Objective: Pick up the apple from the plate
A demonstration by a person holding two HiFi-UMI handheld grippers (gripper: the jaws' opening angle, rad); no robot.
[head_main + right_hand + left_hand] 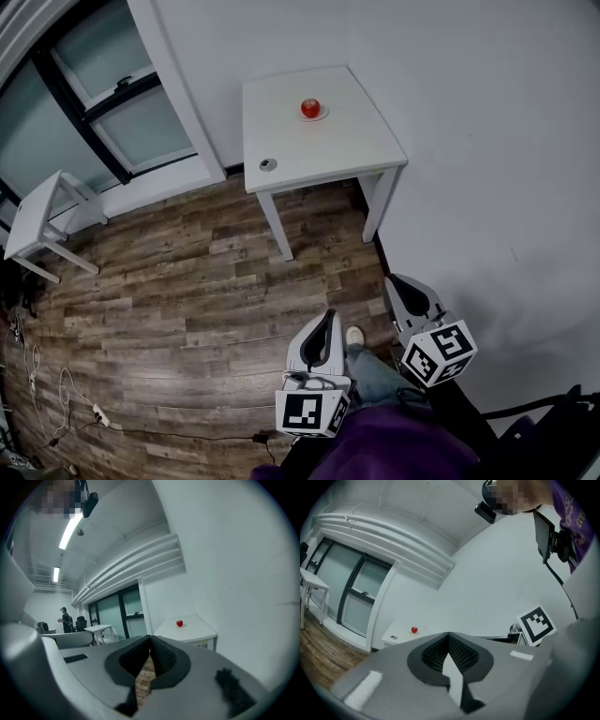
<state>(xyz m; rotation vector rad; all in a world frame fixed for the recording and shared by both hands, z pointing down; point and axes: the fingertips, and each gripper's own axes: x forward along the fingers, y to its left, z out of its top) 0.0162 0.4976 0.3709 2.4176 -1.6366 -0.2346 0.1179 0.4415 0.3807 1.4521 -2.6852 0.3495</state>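
A red apple (310,108) rests on a small white plate (322,115) near the back of a white square table (347,150) against the wall. It shows small and far off in the left gripper view as the apple (414,630) and in the right gripper view as the apple (179,623). My left gripper (328,315) and right gripper (393,280) hover over the wooden floor, well short of the table and pointing toward it. The left gripper (448,633) has its jaws together with nothing between them. So does the right gripper (150,636).
A small round grey object (268,164) lies at the table's front left corner. A second white table (42,211) stands at left by glass panels (122,103). Cables and a power strip (98,417) lie on the floor. A distant person (64,616) stands behind the glass.
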